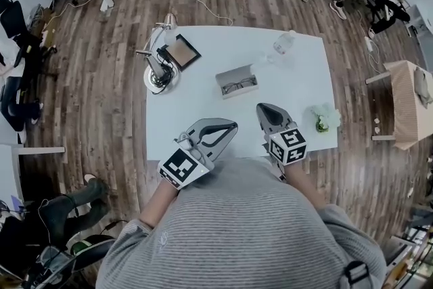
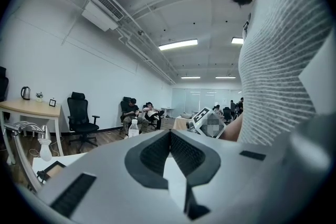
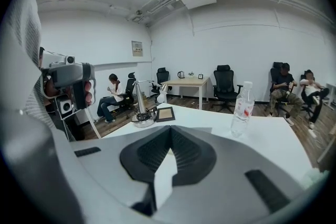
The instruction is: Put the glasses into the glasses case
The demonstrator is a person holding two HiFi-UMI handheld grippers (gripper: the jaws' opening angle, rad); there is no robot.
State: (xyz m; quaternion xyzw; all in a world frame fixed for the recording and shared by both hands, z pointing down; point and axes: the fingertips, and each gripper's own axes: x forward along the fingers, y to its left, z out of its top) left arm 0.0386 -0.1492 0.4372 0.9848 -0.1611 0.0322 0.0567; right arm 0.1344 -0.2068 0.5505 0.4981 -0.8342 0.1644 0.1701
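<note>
An open grey glasses case (image 1: 237, 82) lies near the middle of the white table (image 1: 203, 95), with dark-framed glasses (image 1: 239, 85) lying in it. My left gripper (image 1: 233, 124) is held low at the table's near edge, jaws shut and empty, pointing right. My right gripper (image 1: 260, 107) is beside it, also shut and empty, tips pointing toward the case from just short of it. In the left gripper view my left gripper (image 2: 170, 132) has its jaws closed; in the right gripper view my right gripper (image 3: 170, 128) does too. The case is hidden in both gripper views.
A desk lamp (image 1: 160, 71) and a small framed board (image 1: 180, 52) stand at the table's left. A clear water bottle (image 1: 283, 42) (image 3: 241, 108) lies at the far right, and a small plant (image 1: 325, 117) sits at the right edge. People sit on office chairs around the room.
</note>
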